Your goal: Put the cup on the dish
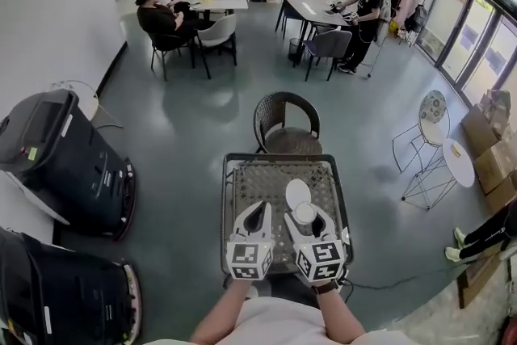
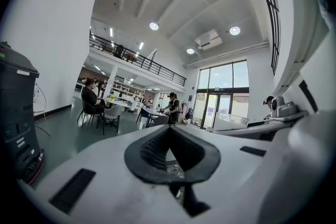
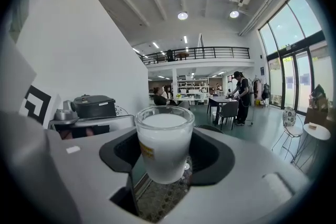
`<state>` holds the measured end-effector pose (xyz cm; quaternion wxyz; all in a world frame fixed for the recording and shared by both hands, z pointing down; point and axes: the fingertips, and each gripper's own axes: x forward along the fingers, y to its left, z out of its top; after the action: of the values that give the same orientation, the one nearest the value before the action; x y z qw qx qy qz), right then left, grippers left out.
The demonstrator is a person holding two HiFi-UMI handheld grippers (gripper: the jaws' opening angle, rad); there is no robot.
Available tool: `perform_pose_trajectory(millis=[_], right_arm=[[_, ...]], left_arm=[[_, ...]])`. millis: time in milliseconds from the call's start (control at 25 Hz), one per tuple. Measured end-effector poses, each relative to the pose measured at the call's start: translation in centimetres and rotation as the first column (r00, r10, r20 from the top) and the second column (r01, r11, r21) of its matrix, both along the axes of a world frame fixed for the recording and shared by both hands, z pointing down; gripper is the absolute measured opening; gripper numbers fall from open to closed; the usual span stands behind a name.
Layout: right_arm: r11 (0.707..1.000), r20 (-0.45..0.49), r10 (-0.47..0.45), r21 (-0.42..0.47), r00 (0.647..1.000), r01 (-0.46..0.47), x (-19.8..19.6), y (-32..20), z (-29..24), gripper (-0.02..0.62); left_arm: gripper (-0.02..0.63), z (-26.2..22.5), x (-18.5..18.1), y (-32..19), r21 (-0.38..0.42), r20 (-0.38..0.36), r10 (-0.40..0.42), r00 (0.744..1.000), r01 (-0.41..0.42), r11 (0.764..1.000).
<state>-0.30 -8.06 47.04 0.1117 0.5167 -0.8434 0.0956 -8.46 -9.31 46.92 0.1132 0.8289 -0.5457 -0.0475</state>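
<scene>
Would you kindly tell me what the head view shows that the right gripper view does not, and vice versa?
Only the head view: the white dish seen whole on the table, just past the cup, and the person's forearms. Only the right gripper view: the yellow label on the cup's glass side. Both: the cup held in the right gripper over the mesh table.

Nothing is legible; the cup's (image 3: pixel 164 144) yellow label (image 3: pixel 146 151) is blurred.
</scene>
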Motion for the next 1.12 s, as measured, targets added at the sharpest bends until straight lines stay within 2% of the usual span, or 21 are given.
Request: perform_pose_trajectory(millis=[120, 360, 800, 1120], right_arm=[[0.999, 0.0, -0.033, -0.006, 0.999, 0.033, -1.1, -1.6, 0.9, 0.255], [0.993, -0.001, -0.066, -0.101, 0.998, 0.065, -2.1, -3.8, 5.0, 0.255], [0.985, 0.02, -0.006, -0.175, 1.0, 0.009, 3.4, -9.0, 9.0, 0.255], [0.959, 0.024, 0.037, -0.282, 0.999, -0.028, 5.9, -10.7, 15.0, 0.255]], left_arm=[[0.003, 1.1, -0.7, -1.6, -0.021, 0.006, -0.021, 1.0, 0.022, 1.0], [0.003, 4.7, -0.8, -3.5, -0.103, 0.044, -0.019, 0.999, 0.023, 0.994], [0.003, 8.0, 4.7, -9.1, -0.191, 0.11, 0.058, 0.992, -0.036, 0.981], [0.003, 12.8, 7.2, -10.7, -0.306, 0.147, 0.119, 0.982, -0.069, 0.949]])
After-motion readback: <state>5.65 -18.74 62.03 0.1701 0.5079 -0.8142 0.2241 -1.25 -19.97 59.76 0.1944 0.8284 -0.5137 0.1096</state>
